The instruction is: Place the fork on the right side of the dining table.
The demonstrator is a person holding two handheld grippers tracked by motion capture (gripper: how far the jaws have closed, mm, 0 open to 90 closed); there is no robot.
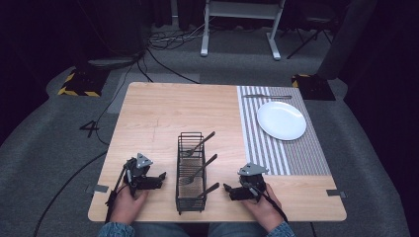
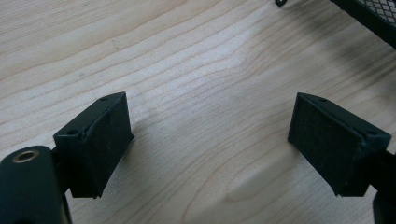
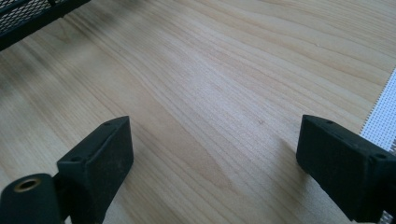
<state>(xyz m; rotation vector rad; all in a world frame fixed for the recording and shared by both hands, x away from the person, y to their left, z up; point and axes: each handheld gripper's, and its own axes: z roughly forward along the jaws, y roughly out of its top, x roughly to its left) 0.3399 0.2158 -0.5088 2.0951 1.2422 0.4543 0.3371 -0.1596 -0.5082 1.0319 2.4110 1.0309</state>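
Your two hands sit at the near edge of the wooden table (image 1: 163, 108), each holding a gripper low over the bare wood. Between them stands a black wire caddy (image 1: 190, 173), long and narrow, its long axis running straight away from you. Three forks lie in it, one behind the other, their handles leaning out over the caddy's right side.

Your left gripper (image 1: 160, 177) rests just to the left of the caddy, pointing inward toward it. In the left gripper view its two black pads (image 2: 100, 144) stand wide apart with only wood grain between them, holding nothing; a corner of the caddy's mesh shows ahead and to the right.

Your right gripper (image 1: 227, 188) rests just to the right of the caddy, also pointing inward. Its jaws too are spread wide and empty in the right gripper view, with the mesh ahead at upper left and the edge of the striped placemat (image 3: 380, 119) at far right.

The nearest fork handle (image 1: 209, 190) ends just beside the right gripper's tips, slightly ahead and to its left. Judging from this, the right hand is the better placed: the handles point its way, while the left would have to reach across the caddy.

Farther off, beyond the right gripper, a white plate (image 1: 281, 120) sits on the placemat, with a knife (image 1: 267, 96) lying crosswise behind it.
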